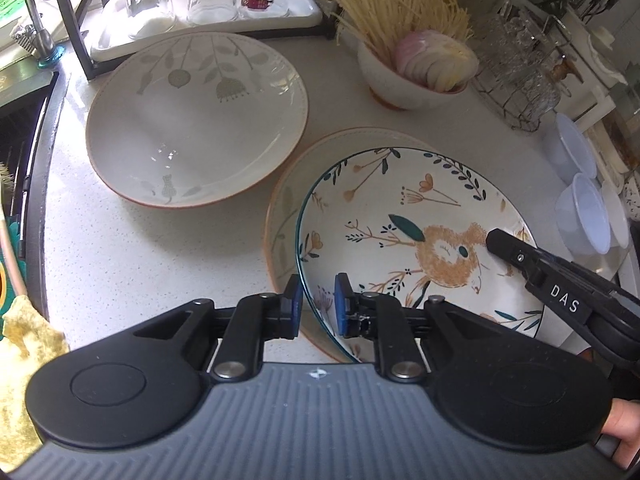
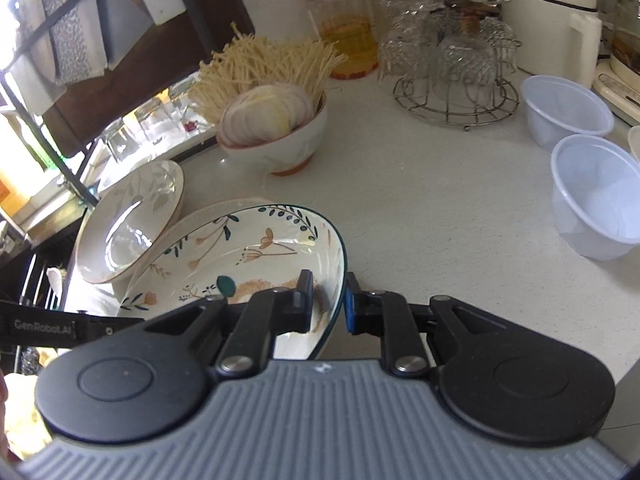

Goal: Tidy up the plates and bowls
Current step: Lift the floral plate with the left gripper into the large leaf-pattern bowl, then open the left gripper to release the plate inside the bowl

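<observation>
Straddling the bird plate's [image 1: 404, 216] near rim, the left gripper's [image 1: 318, 308] fingers stand slightly apart of it. The right gripper's [image 2: 329, 304] fingers pinch its far rim. Beyond the fingers, a leaf-patterned bowl [image 1: 196, 120] rests on the worktop [image 1: 140, 260].

We see a pale speckled bench [image 1: 132, 248]. On it rest a leaf-patterned plate [image 1: 196, 120], a second such plate [image 1: 288, 200] beside it, a bowl of sliced onion and noodles [image 1: 404, 80], a wire rack of glasses [image 2: 452, 76] and clear plastic tubs [image 2: 592, 196].
</observation>
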Demonstrator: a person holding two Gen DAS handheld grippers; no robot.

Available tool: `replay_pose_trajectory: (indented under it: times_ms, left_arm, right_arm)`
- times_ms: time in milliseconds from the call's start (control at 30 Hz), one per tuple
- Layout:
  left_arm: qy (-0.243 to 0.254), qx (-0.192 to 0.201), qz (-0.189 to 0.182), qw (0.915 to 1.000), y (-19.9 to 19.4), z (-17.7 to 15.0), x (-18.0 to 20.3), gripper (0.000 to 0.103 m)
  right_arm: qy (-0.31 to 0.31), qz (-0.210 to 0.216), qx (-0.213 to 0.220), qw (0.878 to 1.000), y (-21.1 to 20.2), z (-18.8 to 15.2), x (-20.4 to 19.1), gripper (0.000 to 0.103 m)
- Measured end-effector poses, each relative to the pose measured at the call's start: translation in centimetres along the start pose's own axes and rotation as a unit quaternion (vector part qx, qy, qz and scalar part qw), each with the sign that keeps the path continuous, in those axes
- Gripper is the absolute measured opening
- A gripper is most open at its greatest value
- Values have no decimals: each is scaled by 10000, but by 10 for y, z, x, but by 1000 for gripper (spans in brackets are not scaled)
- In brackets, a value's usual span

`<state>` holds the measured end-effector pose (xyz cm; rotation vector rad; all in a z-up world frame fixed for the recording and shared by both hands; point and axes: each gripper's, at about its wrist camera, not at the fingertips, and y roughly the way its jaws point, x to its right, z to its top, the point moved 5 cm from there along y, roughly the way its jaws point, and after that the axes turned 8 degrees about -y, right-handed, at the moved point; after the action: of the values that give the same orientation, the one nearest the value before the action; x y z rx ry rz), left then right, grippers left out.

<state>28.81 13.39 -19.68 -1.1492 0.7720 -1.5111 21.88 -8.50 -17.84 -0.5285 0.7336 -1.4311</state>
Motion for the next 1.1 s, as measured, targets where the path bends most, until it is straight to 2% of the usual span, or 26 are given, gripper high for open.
replay_pose_trajectory:
  times_ms: [300,500,567,667,733,900,1100]
  left_arm:
    - [112,-158,-52,9998,1,4,1,20]
    - [-145,-367,-209,9990,-1,8,-4,22]
    - [-250,-410,-270,9985,-2,9,-6,28]
    - [-270,-423,-359,9981,-6,11,-4,45]
    - [-182,-443,-174,9987,-7,11,-3,49]
    - [-149,-330,-158,9992,-15,9,-7,50]
    - [-127,76,-80,9999,-37,9,-7,50]
  right_arm:
    - [104,2,35,9999,8,1,0,22]
    - [118,80,-87,9999,13,4,-1,24]
    - [164,132,-117,9997,15,5,-1,24]
    - [96,139,-140,9998,17,5,-2,23]
    - [57,159,-162,9997,19,5,-4,24]
    - [16,206,-163,9997,20,7,-6,23]
    - [-7,200,-48,9998,10,13,-7,23]
